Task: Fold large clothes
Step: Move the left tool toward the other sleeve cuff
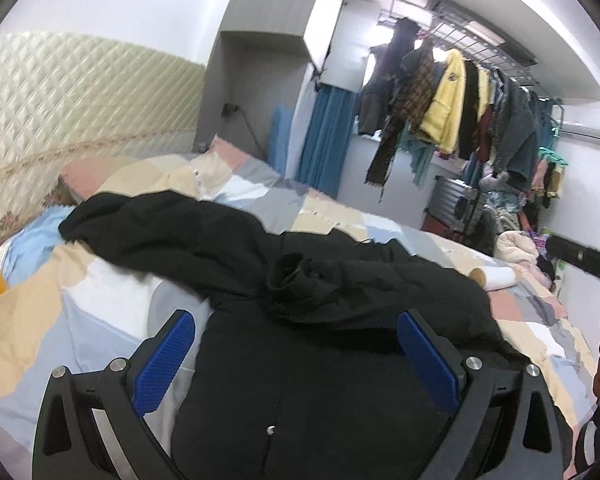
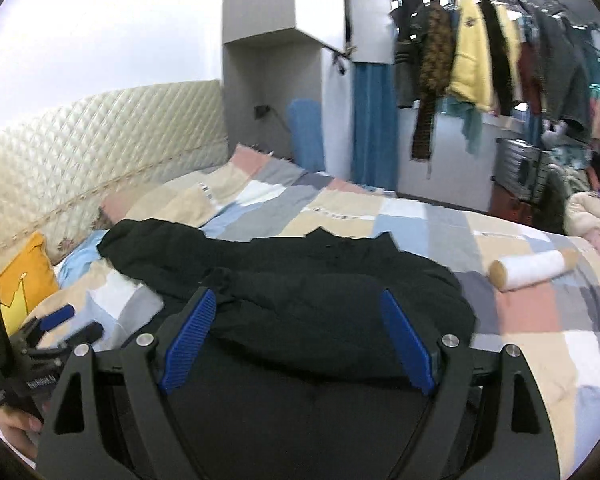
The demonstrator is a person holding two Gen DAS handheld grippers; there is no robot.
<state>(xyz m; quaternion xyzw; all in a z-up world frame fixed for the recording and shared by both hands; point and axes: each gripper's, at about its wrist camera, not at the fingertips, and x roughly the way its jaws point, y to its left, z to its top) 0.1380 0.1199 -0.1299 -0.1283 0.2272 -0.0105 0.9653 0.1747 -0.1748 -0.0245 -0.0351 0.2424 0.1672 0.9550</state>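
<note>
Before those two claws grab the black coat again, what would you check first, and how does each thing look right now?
1. Left gripper open: ok, fingers wide apart, nothing between them.
2. Right gripper open: ok, also wide and holding nothing.
3. Coat flat on the bed: not ok, it lies bunched, one sleeve trailing toward the headboard.
4. Cuff in sight: ok, it rests on top of the coat, just ahead of the left gripper.
5. Roll away from the coat: ok, it lies apart, to the right.
6. Coat's near hem: cannot tell, both grippers hide it.
</note>
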